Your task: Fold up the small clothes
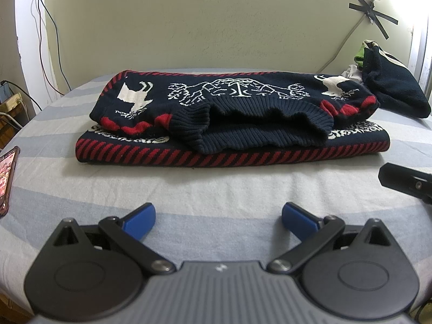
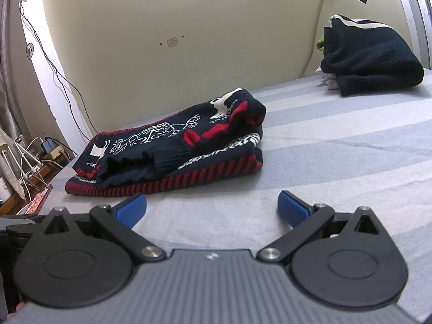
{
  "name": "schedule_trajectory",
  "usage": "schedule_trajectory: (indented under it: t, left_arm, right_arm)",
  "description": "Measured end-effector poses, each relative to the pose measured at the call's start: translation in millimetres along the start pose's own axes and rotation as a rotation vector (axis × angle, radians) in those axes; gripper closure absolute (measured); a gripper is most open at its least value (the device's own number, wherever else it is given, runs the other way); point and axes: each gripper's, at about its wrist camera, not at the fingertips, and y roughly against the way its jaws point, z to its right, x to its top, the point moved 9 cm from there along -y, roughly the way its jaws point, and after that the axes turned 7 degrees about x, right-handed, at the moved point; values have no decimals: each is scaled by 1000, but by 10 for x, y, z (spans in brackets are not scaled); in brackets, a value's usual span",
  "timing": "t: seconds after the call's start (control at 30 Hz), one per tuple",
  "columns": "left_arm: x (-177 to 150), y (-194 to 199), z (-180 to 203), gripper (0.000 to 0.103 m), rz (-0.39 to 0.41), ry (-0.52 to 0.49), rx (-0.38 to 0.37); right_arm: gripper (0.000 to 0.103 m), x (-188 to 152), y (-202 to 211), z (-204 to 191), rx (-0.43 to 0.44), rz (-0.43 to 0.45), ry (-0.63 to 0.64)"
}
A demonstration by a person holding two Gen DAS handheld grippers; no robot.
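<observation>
— Your left tool [image 1: 218,217] hangs low over the near part of the bed [image 1: 216,189], its blue fingertips [image 1: 139,220] spread wide with nothing between them.

— And my right tool [image 2: 212,208]?

— Spread just as wide, and empty too. It hovers over the striped sheet near the front edge, short of the garment's near right corner. From your left camera you can see part of its black body at the right border.

— Where is the sweater [image 1: 205,113]?

— The navy knitted sweater with red stripes and white figures lies folded in the middle of the bed, toward the far edge by the wall [image 1: 189,32]. Its ribbed hem [image 1: 251,124] faces you, resting on the lower folded layer and gaping slightly. Neither tool touches it.

— Anything else on the bed?

— A dark folded garment [image 2: 370,56] sits at the far right corner on a small pile, well apart from the sweater. A phone [image 1: 6,178] lies at the left edge.
</observation>
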Motion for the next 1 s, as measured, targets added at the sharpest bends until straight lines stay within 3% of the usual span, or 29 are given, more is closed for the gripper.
schedule_trajectory:
  t: [0.33,0.53,0.63,0.8,0.87,0.93,1.0]
  left_arm:
    - [49,6,-41,0,-26,-29,-29]
    - [442,159,-312,0,84,24,-51]
    - [692,140,-405,0,101,44,-82]
    - [1083,-52,-394,0,109,73,-162]
    - [1187,-225,-385,1,89,95,-163]
    - [1230,-401,-362,7,53,114,-176]
    - [1237,-556,-308,20,18,122,-204]
  right_arm:
    - [0,4,10,-2,5,-3,-7]
    - [0,189,67,89,6,17,-19]
    - [0,378,60,223,29,29,-68]
    - [23,586,-157,461,89,-28,-183]
    - [26,638,-290,568,87,-54,-224]
    - [28,657,-412,674,86,-82,-283]
    - [32,648,-518,754,104,-110,-346]
